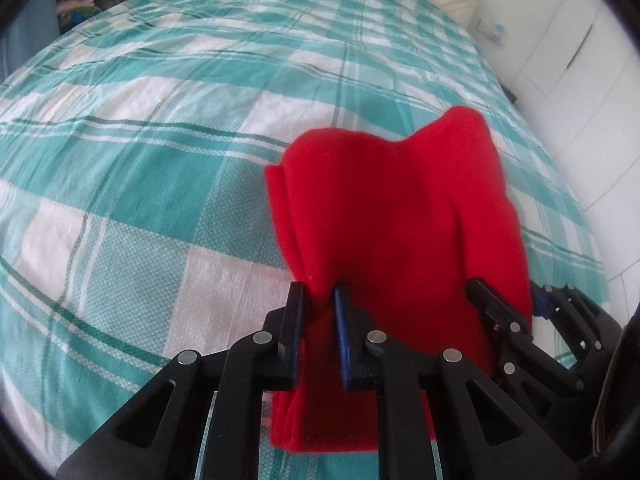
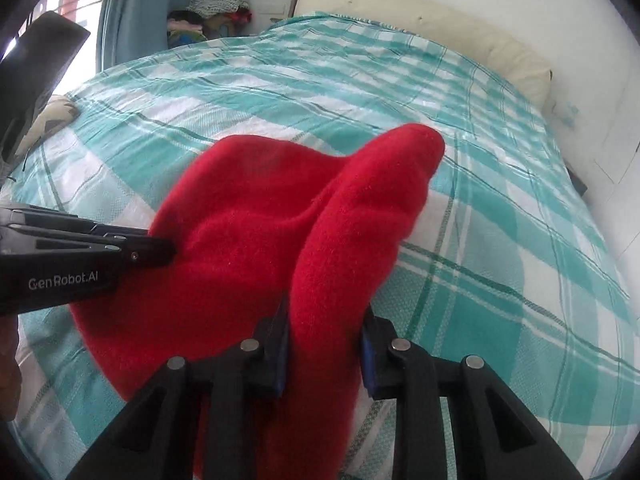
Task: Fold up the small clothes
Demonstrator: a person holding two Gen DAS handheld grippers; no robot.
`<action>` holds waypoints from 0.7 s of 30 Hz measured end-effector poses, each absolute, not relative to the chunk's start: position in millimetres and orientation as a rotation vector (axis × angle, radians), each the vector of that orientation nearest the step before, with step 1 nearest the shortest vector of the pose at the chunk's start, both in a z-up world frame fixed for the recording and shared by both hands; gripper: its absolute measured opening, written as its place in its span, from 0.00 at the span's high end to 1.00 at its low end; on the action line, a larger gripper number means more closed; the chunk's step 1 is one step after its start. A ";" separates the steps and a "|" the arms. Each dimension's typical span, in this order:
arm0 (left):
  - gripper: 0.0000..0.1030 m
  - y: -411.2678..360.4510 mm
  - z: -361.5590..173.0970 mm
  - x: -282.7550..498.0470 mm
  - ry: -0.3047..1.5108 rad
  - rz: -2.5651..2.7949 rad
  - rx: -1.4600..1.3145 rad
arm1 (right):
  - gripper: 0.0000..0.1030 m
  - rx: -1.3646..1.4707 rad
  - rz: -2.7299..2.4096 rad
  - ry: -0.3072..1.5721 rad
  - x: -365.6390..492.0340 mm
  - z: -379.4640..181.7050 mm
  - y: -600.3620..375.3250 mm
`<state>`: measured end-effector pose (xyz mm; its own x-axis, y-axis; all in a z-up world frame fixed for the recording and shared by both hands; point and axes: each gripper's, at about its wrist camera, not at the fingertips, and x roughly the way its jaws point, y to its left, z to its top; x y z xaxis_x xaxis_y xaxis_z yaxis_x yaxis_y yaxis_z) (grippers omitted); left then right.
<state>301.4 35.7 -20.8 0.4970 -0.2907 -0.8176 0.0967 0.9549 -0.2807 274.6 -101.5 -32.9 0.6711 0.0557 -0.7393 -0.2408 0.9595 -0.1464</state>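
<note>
Left wrist view — both hand-held grippers, left [image 1: 319,320] and right [image 2: 325,344], pinch red cloth [image 1: 392,208].

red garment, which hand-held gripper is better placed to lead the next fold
Probably right: the right hand-held gripper pinches a raised fold of the red garment, while the left hand-held gripper only clamps its edge.

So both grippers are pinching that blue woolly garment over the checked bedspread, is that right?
Not quite: the garment is red, not blue, as the right wrist view shows plainly. The rest holds: the left gripper and the right gripper each pinch its edge over the checked bedspread.
</note>
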 end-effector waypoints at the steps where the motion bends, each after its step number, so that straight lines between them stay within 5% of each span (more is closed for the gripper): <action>1: 0.88 38.9 -11.6 300.6 1.004 -0.251 -0.231 | 0.74 -0.206 0.172 0.807 274.1 -26.2 -107.0; 10: 0.93 24.9 40.7 292.0 0.863 -0.332 -0.250 | 0.74 -0.056 0.204 0.696 271.0 38.8 -131.1; 13: 0.79 -0.4 -0.7 297.0 0.985 -0.327 -0.164 | 0.73 0.005 0.174 0.768 273.5 17.5 -153.3; 17: 0.69 -0.6 -31.8 290.3 1.059 -0.239 -0.119 | 0.50 0.045 0.085 0.906 265.6 -28.1 -188.6; 19: 0.25 5.7 -14.9 279.6 0.997 -0.211 -0.123 | 0.28 0.087 0.068 0.878 246.8 -27.1 -211.4; 21: 0.06 7.9 7.7 259.7 0.890 -0.168 -0.094 | 0.20 0.090 0.033 0.846 228.0 -17.3 -228.4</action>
